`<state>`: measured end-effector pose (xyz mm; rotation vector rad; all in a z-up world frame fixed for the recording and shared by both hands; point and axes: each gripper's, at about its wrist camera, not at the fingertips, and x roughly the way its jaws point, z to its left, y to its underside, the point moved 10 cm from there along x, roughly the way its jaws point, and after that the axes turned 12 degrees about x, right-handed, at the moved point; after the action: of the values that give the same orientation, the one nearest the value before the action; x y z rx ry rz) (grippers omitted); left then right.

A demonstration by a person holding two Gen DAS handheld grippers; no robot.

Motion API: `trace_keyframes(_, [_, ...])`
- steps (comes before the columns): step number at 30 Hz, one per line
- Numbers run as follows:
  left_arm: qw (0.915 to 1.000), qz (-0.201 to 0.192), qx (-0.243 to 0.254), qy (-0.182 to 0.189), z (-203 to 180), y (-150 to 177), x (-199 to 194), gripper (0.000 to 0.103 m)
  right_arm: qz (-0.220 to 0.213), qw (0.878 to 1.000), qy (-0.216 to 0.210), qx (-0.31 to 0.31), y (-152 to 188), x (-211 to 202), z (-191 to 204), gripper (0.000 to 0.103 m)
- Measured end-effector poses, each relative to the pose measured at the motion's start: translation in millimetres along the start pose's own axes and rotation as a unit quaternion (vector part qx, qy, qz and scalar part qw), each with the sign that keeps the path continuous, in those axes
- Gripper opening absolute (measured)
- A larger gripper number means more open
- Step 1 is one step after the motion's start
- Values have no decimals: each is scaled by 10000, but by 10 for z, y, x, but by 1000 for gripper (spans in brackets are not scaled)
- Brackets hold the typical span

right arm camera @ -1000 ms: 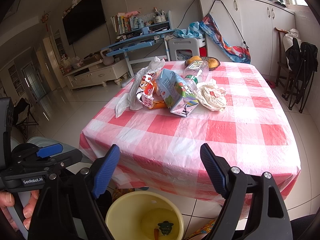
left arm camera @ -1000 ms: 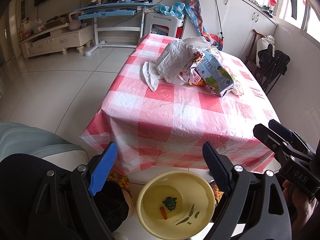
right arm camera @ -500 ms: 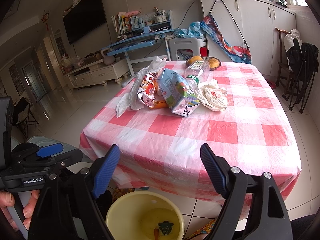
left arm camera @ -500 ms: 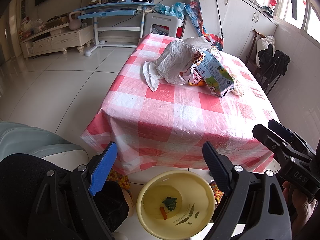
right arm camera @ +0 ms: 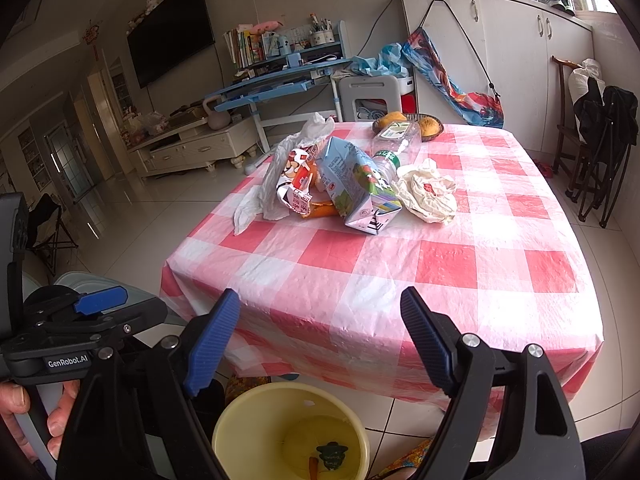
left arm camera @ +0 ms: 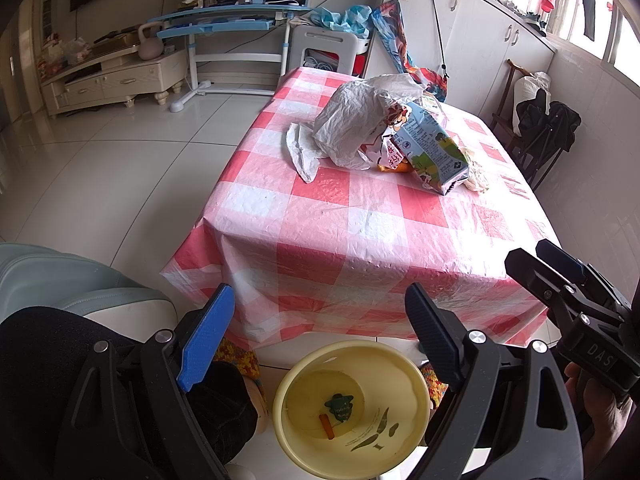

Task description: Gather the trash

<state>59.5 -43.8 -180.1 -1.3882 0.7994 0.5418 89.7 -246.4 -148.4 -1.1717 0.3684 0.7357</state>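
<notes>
A heap of trash lies at the far middle of a table with a red-and-white check cloth [left arm camera: 360, 232] [right arm camera: 400, 264]. In it are a crumpled white plastic bag [left arm camera: 352, 128] [right arm camera: 280, 172], a blue drink carton [left arm camera: 432, 148] [right arm camera: 356, 188], a snack wrapper [right arm camera: 298, 184], a clear plastic bottle [right arm camera: 394, 144] and a balled white bag [right arm camera: 428, 192]. A yellow bucket [left arm camera: 352, 404] [right arm camera: 292, 436] stands on the floor below the near table edge. My left gripper [left arm camera: 316, 328] and right gripper [right arm camera: 320, 328] hang open and empty above the bucket, well short of the heap.
A dish of fruit [right arm camera: 408, 124] sits at the table's far edge. A grey seat [left arm camera: 60, 280] is at the near left. Folded chairs [right arm camera: 600, 128] stand at the right wall, a blue desk [left arm camera: 224, 24] and white cabinets [right arm camera: 500, 40] behind the table.
</notes>
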Motion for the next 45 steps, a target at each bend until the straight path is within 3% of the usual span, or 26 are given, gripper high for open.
trace_keyframes(23, [10000,-4,-11,7,5,-3,-2,83,6,10000,4,-2,-3,3,-3,79])
trace_keyframes(28, [9997,-35,-244,75,115,-38,0,83,11,10000,6,-3,-3,2,0,79])
trace_keyframes(39, [9984,44,-556,116,241,-356,261,83,-6,9998,-81,201,10,24,-10,79])
trace_keyframes(45, [9990,-184,-296,292,83,-748,379,85,-29,9995,-49,303,-155,67,-66,79])
